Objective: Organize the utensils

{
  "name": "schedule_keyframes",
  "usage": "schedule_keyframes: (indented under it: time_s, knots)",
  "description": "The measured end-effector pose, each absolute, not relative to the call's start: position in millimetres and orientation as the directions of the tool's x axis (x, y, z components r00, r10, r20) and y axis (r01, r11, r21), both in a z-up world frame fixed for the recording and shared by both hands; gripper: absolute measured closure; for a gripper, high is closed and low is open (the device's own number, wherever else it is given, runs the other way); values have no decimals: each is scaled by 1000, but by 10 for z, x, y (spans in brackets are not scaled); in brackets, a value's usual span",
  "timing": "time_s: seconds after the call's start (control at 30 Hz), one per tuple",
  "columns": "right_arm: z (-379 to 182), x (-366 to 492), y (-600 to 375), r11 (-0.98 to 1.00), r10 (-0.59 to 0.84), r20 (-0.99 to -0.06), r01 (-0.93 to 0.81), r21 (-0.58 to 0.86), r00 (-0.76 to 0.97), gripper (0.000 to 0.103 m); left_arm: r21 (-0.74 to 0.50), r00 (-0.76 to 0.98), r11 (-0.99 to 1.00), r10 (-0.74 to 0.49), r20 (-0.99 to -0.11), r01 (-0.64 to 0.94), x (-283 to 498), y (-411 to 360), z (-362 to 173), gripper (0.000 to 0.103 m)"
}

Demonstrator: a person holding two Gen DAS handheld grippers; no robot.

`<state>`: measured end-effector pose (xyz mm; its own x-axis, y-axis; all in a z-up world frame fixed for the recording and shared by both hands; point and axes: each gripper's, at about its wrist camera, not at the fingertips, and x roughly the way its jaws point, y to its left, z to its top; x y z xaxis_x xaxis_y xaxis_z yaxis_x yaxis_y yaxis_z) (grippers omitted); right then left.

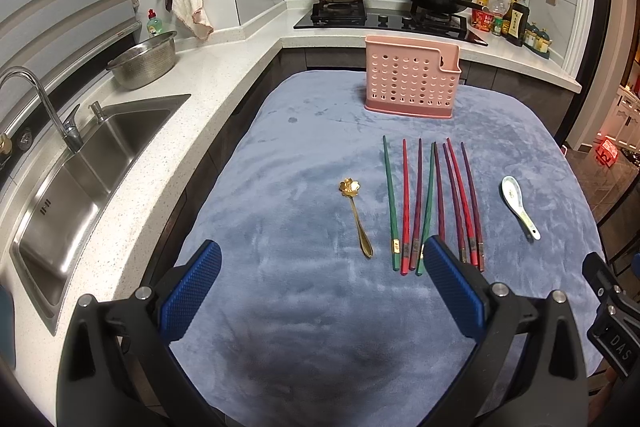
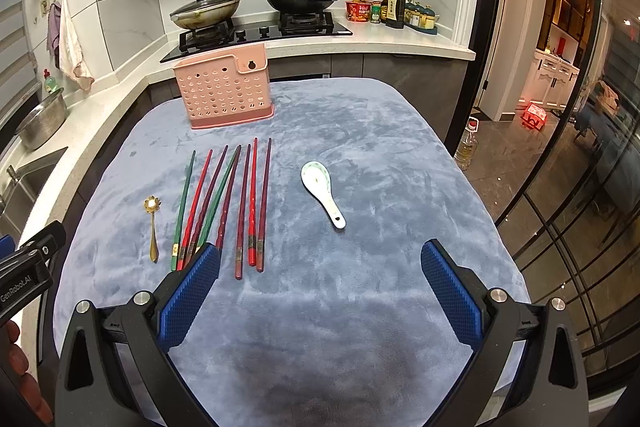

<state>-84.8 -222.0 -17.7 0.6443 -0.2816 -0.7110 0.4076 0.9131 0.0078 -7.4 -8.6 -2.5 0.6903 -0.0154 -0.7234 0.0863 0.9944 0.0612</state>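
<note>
Both the left gripper [image 1: 322,259] and right gripper [image 2: 320,259] hung with jaws apart, empty. "GenRobot.AI" marked the left one. Chopsticks [image 2: 224,203] lay on the table [image 2: 380,155] before the pink holder [image 2: 224,91].

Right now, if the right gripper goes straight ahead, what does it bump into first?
Probably the white ceramic spoon: it lies ahead between the open right gripper fingers, on the grey cloth. Height is unclear, so it might pass over.
</note>
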Motion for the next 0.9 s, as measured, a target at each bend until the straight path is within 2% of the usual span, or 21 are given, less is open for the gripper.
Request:
schedule_keyframes:
  time_s: [0.9]
  knots:
    - [-156,-837,-2195,915,-279,-709,404,10,648,7,59,694,994,-21,-720,91,-46,-118,38,7]
